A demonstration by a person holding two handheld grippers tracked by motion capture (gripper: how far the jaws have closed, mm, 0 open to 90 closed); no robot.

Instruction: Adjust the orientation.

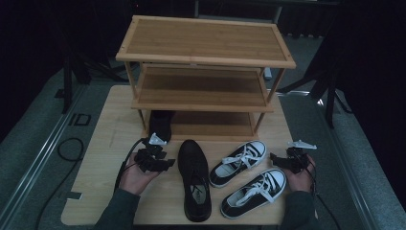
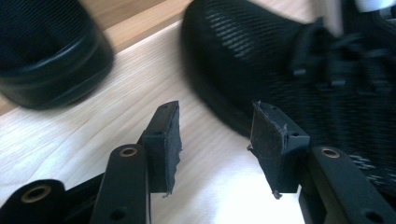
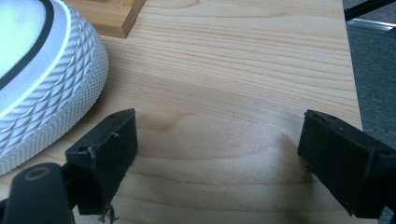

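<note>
A black lace-up shoe (image 1: 194,179) lies on the wooden table (image 1: 103,163), toe toward the rack. Its mate (image 1: 160,125) stands on the bottom shelf of the three-tier wooden shoe rack (image 1: 203,57). Two black-and-white sneakers (image 1: 238,163) (image 1: 253,193) lie side by side to the right. My left gripper (image 1: 165,162) is open just left of the black shoe's toe; in the left gripper view the gripper (image 2: 215,144) holds nothing, with the shoe (image 2: 303,70) touching its right pad. My right gripper (image 1: 275,159) is open beside the sneakers; its view shows the gripper (image 3: 219,163) over bare table, a white sneaker toe (image 3: 42,79) at left.
The rack takes up the table's back half; its foot (image 3: 109,16) is near the sneaker toe. The shelved shoe (image 2: 46,51) is close ahead of the left gripper. The table's right edge and grey floor (image 3: 373,60) lie just beyond the right gripper. Cables trail on the floor (image 1: 67,148).
</note>
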